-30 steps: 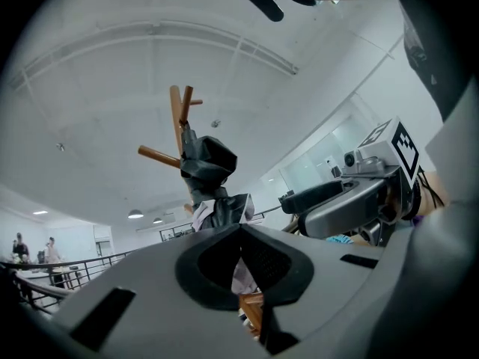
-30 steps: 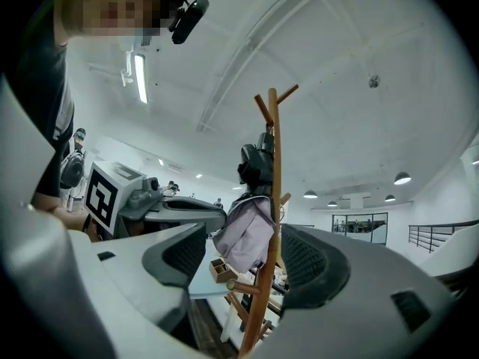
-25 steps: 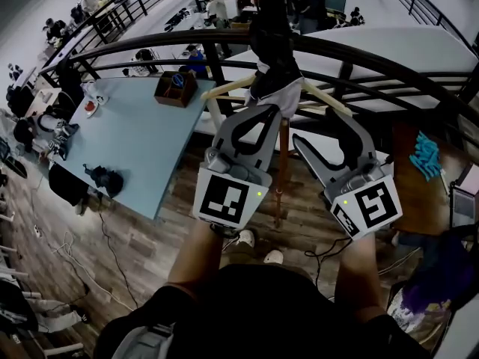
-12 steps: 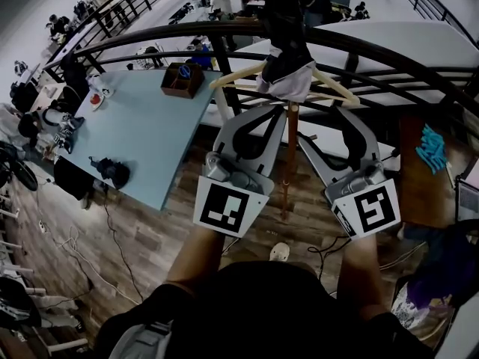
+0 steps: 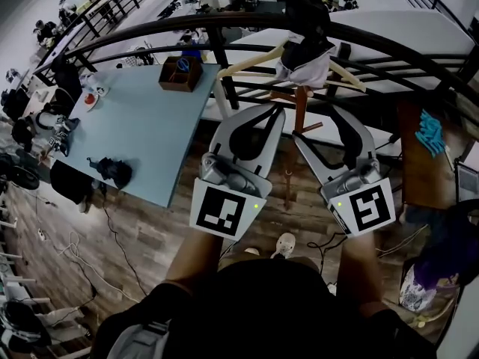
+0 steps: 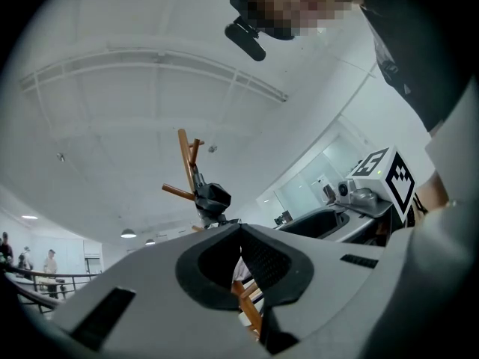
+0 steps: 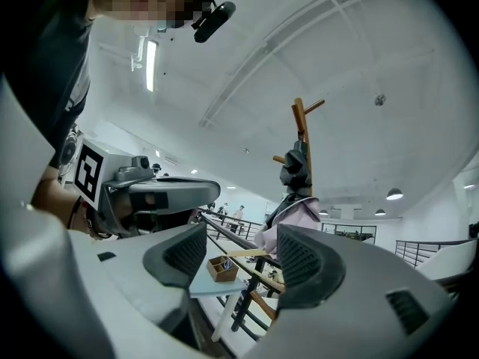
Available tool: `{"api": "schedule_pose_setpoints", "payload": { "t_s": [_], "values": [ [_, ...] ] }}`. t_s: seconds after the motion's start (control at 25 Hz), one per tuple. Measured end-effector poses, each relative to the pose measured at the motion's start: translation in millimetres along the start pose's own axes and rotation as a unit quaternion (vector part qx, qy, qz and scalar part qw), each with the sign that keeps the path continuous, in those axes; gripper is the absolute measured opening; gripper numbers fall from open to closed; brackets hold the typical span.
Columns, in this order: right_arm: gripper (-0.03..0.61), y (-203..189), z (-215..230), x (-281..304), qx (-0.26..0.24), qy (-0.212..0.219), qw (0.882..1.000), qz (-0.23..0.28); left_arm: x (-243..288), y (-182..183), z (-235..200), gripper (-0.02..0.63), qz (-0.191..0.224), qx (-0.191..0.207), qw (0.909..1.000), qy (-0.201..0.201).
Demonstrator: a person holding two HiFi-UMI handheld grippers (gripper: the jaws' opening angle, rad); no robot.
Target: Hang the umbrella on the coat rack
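Observation:
The wooden coat rack (image 5: 301,102) stands just beyond the black railing. A dark folded umbrella (image 5: 307,6) hangs from a peg near its top, above a pale garment (image 5: 305,67) on a wooden hanger. My left gripper (image 5: 275,111) is shut with nothing in it, its tip a little short of the pole. My right gripper (image 5: 318,127) stands open and empty beside it. In the left gripper view the rack (image 6: 183,159) and umbrella (image 6: 211,197) rise above the closed gripper (image 6: 239,228). The right gripper view shows the umbrella (image 7: 296,167) beyond the open gripper (image 7: 241,256).
A curved black railing (image 5: 224,28) runs across in front of me. Past it, lower down, is a light blue table (image 5: 142,133) with a wooden box (image 5: 179,72) and small items. A brown desk with a teal cloth (image 5: 432,133) is at the right. Cables lie on the wooden floor.
Both grippers have drawn back from under the garment, where they flanked the rack's pole. The umbrella stays on the rack. The left gripper stays shut and the right stays open.

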State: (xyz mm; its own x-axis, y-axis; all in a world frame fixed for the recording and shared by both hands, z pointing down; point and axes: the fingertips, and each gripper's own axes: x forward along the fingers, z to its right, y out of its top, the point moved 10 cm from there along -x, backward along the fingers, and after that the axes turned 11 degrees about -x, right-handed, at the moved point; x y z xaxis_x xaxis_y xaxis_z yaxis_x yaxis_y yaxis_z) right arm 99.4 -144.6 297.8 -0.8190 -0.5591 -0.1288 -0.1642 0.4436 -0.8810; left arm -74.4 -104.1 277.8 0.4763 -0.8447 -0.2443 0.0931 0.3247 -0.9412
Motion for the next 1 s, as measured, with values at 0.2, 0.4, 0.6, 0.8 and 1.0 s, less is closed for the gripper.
{"api": "schedule_pose_setpoints", "payload": {
  "t_s": [0.2,0.4,0.6,0.8,1.0],
  "values": [
    [0.302,22,-28,1,-0.011,-0.016,1.000,-0.012,-29,13,-10,0.011,-0.004,0.013,0.9999,-0.007],
    [0.301,39,-55,-5,-0.022,-0.032,0.999,-0.019,-53,17,-12,0.011,-0.004,0.011,0.9998,-0.019],
    [0.204,56,-80,-12,-0.031,-0.061,0.997,-0.019,-81,21,-14,0.011,-0.005,0.004,0.9996,-0.029],
    [0.048,69,-104,-22,-0.033,-0.099,0.994,-0.013,-109,21,-16,0.011,-0.001,0.000,0.9993,-0.037],
    [0.029,80,-126,-27,-0.037,-0.105,0.994,-0.007,-130,21,-16,0.011,0.000,-0.005,0.9993,-0.038]
  ]
}}
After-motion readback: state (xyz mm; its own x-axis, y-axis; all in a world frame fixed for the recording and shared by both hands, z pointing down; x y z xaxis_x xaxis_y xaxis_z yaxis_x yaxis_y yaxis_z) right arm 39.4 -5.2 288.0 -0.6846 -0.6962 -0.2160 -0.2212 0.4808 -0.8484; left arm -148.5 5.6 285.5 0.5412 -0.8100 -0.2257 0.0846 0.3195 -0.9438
